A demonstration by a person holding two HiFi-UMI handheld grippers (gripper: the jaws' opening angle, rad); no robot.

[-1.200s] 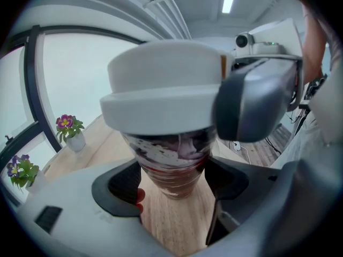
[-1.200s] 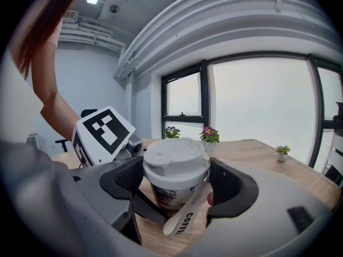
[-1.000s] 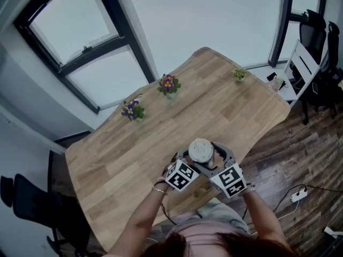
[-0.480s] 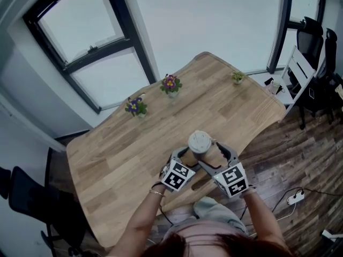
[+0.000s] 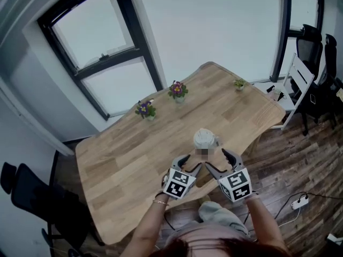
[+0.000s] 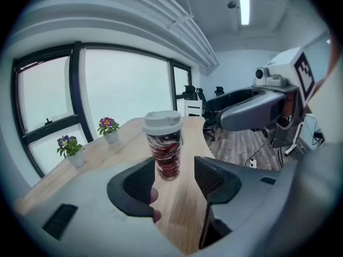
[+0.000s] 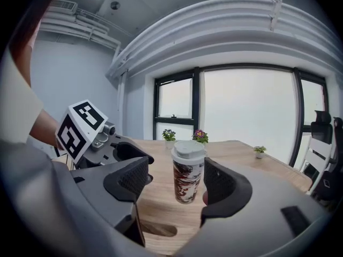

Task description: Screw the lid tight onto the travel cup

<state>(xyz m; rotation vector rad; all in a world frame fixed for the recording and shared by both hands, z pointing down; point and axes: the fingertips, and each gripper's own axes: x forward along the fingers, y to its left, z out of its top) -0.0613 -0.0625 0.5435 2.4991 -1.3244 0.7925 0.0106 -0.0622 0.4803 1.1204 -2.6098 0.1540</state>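
Wood, pale and planked, makes up the table (image 5: 120, 159), and the travel cup (image 5: 203, 145) stands upright on it near the front edge with its grey-white lid (image 5: 204, 138) seated on top. Its wall shows a red, dark and white swirl; whether that is print or something inside I cannot tell. Three small white pots sit well behind it: one with purple flowers (image 5: 144, 110), one with pink and yellow flowers (image 5: 178, 90), and one with a little green plant (image 5: 239, 84). My left gripper (image 5: 192, 163) has just been drawing its jaws in, yet they stand apart with nothing pressed. The cup shows through the gap, just ahead of the pads and touching neither. My right gripper (image 5: 216, 161) has narrowed only a little and gapes wider, framing the cup in the same way without contact. From above, the cup stands close before the tips of both grippers. Only the head view shows the dark plank floor and the black chairs. The left gripper view alone catches a ceiling strip light (image 6: 244, 3) and the right gripper's marker cube. The right gripper view alone shows the left one's cube beside its jaw.
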